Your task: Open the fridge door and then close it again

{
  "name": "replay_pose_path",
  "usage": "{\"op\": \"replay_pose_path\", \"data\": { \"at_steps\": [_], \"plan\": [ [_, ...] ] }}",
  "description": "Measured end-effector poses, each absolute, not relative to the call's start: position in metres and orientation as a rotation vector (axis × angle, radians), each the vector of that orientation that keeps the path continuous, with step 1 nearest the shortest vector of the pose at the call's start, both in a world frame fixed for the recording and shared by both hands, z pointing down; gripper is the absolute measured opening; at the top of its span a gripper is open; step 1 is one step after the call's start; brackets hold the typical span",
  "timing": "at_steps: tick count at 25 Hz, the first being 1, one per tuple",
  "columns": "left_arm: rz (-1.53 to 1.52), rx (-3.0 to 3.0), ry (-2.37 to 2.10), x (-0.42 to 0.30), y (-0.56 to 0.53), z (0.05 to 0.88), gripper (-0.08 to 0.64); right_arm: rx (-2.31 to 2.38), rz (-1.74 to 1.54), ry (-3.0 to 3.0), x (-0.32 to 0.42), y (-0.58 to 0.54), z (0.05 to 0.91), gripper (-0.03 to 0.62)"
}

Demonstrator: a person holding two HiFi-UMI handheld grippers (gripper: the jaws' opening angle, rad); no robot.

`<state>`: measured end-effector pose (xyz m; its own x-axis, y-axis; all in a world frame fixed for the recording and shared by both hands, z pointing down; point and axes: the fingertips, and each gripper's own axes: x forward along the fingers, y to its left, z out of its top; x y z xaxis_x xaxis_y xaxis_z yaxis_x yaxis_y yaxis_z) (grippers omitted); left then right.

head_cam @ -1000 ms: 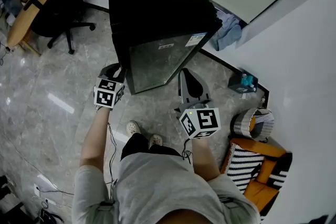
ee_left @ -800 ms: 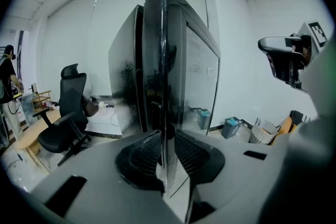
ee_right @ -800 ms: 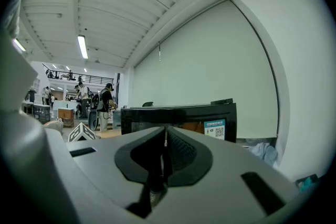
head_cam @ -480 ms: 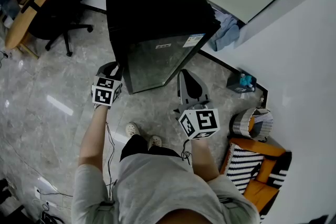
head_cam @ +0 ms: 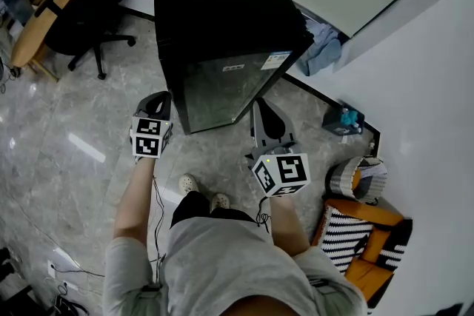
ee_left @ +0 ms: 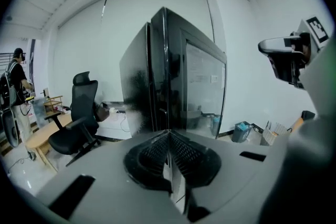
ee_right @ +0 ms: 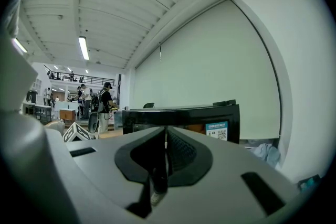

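Note:
A small black fridge point(head_cam: 222, 18) stands on the tiled floor, its glass-fronted door point(head_cam: 226, 89) lying flush against the body. My left gripper point(head_cam: 163, 97) hovers just off the door's left front corner, jaws shut with nothing between them. In the left gripper view the shut left gripper point(ee_left: 168, 132) points at the fridge point(ee_left: 176, 81), where the seam between door and body shows. My right gripper point(head_cam: 260, 104) hangs level before the door's right lower corner, shut and empty. Over the shut right gripper point(ee_right: 165, 130) in the right gripper view the fridge point(ee_right: 184, 112) top shows.
A black office chair point(head_cam: 89, 4) and a wooden table point(head_cam: 33, 29) stand at the far left. Blue cloth point(head_cam: 326, 52), a small box point(head_cam: 344, 118), a basket point(head_cam: 355, 175) and an orange striped bag point(head_cam: 363, 233) line the white wall on the right. The person's shoes point(head_cam: 200, 189) are below the fridge.
The left gripper has drawn a little back from the fridge's left front corner and its jaws have shut. The right gripper has not moved.

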<state>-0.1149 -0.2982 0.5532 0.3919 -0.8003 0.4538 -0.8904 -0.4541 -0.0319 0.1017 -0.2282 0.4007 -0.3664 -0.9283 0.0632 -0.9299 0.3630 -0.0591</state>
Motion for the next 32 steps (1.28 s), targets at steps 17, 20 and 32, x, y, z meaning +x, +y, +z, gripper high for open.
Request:
{"op": "replay_pose_path", "data": {
  "at_steps": [17, 20, 32],
  "plan": [
    [0.229, 2.595, -1.604, -0.105, -0.239, 0.441, 0.014, 1.677, 0.086, -2.65, 0.087, -0.219, 0.387, 0.025],
    [0.173, 2.617, -1.621, -0.104, -0.232, 0.424, 0.014, 1.66, 0.072, -2.659, 0.084, -0.217, 0.383, 0.026],
    [0.07, 2.668, -1.699, -0.099, -0.199, 0.379, 0.014, 1.636, 0.031, -2.697, 0.08, -0.208, 0.367, 0.026]
  ]
}}
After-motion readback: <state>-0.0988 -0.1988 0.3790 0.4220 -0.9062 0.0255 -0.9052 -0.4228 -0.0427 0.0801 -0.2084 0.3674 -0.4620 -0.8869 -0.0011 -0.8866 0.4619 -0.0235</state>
